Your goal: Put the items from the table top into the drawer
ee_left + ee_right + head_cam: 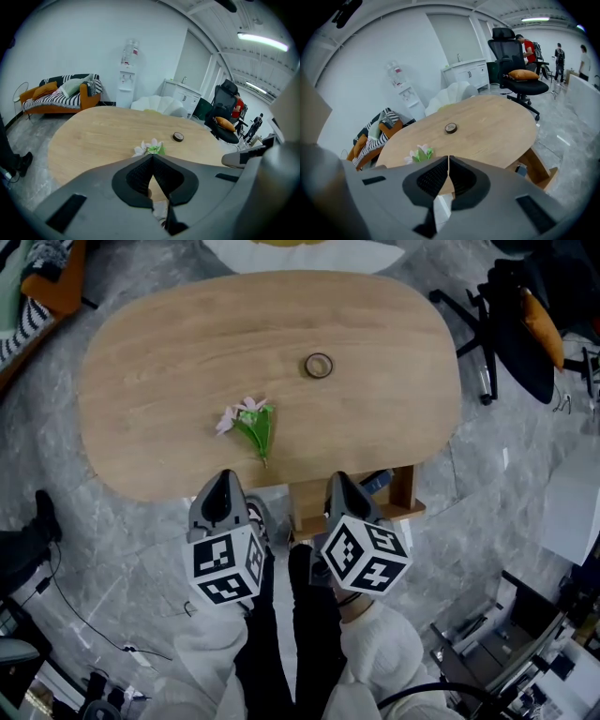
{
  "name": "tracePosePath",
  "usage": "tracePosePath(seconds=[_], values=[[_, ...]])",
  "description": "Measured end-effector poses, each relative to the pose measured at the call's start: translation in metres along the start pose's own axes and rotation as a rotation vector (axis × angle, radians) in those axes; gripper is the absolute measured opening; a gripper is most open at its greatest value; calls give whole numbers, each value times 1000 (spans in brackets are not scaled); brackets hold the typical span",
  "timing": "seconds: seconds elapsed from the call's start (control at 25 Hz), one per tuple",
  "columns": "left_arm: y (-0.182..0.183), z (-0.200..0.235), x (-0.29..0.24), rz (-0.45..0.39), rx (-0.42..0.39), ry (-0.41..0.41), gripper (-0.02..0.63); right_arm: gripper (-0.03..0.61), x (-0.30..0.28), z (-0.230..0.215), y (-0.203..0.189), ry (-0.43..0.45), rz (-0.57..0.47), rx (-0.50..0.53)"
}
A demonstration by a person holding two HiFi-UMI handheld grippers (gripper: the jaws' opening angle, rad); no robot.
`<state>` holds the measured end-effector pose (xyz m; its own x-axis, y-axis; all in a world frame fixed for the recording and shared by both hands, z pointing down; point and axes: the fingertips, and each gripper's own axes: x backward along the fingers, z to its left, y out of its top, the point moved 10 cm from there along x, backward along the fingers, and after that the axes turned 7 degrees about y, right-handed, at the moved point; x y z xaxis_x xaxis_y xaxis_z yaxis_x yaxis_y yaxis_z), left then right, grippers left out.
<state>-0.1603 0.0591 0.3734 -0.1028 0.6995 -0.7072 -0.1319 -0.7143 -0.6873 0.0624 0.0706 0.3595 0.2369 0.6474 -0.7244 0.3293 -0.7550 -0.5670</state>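
Left claw [225, 478] closed, right claw [337, 480] closed, both angled downward

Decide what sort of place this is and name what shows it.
Probably an office lounge or break area: a black office chair, a water dispenser and an orange sofa stand around the room.

Grey left claw [225, 478] and right claw [338, 480] carry black-and-white marker cubes [228, 565]; white sleeves [386, 649].

free: tabletop [150, 390] between items | obstacles: flower [251, 423], tape roll [319, 365]
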Motion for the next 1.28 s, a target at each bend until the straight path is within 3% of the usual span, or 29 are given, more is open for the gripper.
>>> tracePosePath(seconds=[0.36,0.84,0.96,1.28], values=[[-1,50,1,-5,89,91,-6,67,-38,48,-3,115,81,95],[-18,97,-20,42,175,176,-6,72,-92,75,-25,140,224,173],[-17,98,-27,55,171,173,-6,170,-102,73,-27,134,252,166],[-19,98,-48,82,152,166,-6,201,-126,66,-32,108,285,167]])
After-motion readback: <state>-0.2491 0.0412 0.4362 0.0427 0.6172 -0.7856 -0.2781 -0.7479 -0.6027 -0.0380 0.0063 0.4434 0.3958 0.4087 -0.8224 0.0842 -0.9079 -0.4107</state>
